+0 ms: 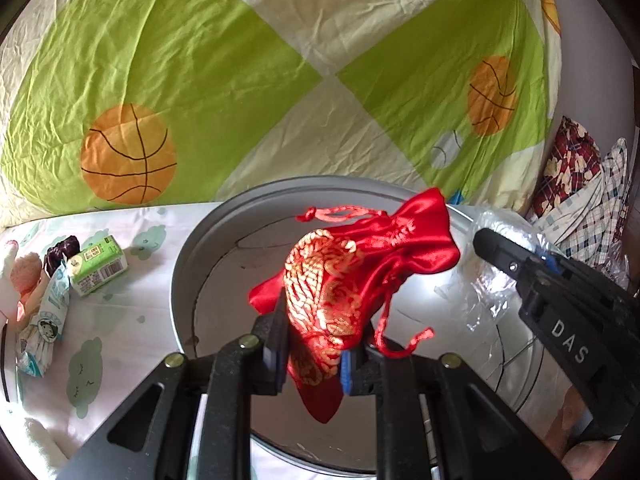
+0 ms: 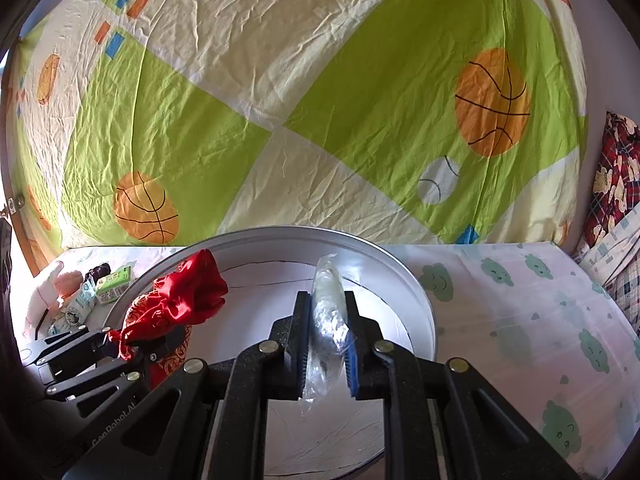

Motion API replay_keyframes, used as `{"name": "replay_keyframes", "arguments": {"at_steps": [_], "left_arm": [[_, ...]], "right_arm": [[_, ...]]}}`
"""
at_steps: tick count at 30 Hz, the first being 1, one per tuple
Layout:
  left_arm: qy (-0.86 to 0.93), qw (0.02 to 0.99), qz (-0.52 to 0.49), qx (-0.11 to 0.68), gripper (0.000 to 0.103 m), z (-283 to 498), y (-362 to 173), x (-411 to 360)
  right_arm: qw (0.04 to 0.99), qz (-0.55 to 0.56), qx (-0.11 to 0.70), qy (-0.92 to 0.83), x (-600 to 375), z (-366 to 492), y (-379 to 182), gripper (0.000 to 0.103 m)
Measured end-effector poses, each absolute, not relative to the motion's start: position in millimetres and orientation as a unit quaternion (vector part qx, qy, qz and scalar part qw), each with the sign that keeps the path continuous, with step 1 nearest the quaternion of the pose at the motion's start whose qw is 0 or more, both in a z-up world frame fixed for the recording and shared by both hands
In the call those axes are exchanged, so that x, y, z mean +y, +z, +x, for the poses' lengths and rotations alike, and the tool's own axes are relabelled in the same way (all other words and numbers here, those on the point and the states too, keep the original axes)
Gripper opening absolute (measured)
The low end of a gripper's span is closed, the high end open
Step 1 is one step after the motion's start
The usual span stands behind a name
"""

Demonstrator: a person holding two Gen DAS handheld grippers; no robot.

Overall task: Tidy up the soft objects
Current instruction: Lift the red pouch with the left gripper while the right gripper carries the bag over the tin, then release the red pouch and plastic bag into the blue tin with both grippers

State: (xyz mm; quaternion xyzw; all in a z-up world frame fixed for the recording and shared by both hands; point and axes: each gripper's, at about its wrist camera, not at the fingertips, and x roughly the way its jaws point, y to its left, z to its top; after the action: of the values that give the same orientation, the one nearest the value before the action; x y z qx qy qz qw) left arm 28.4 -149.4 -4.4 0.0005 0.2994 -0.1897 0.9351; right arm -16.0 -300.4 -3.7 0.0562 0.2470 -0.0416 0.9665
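Note:
My left gripper [image 1: 314, 340] is shut on a red satin drawstring pouch [image 1: 352, 276] with gold embroidery and holds it over the round silver tray [image 1: 180, 264]. The pouch also shows in the right wrist view [image 2: 180, 304], held by the left gripper [image 2: 132, 344]. My right gripper [image 2: 326, 336] is shut on a clear crumpled plastic bag [image 2: 328, 304] above the same tray [image 2: 424, 300]. In the left wrist view the right gripper's finger [image 1: 504, 252] and the plastic bag [image 1: 480, 288] show at the tray's right side.
A green drink carton [image 1: 98, 266], a snack packet [image 1: 44, 320], a dark item [image 1: 60, 252] and a pink plush [image 1: 24, 276] lie left of the tray on the cloud-print sheet [image 2: 520, 320]. A green basketball-print quilt [image 1: 280, 80] rises behind. Plaid clothes [image 1: 576, 184] are piled at the right.

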Motion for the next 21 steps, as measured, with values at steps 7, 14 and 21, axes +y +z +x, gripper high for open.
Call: {"name": "replay_keyframes", "arguments": {"at_steps": [7,14,21], "left_arm": [[-0.179,0.936,0.007,0.301,0.030,30,-8,-149],[-0.150,0.957,0.033,0.246,0.103,10,1,-150],[-0.133,0.963,0.031,0.234,0.103,9,5,-144]], "right_arm": [[0.961,0.069,0.262,-0.054,-302,-14,-10,0.030],[0.981,0.089,0.132,-0.111,-309,-54,15,0.086],[0.981,0.078,0.104,-0.142,-307,-60,23,0.086]]}}
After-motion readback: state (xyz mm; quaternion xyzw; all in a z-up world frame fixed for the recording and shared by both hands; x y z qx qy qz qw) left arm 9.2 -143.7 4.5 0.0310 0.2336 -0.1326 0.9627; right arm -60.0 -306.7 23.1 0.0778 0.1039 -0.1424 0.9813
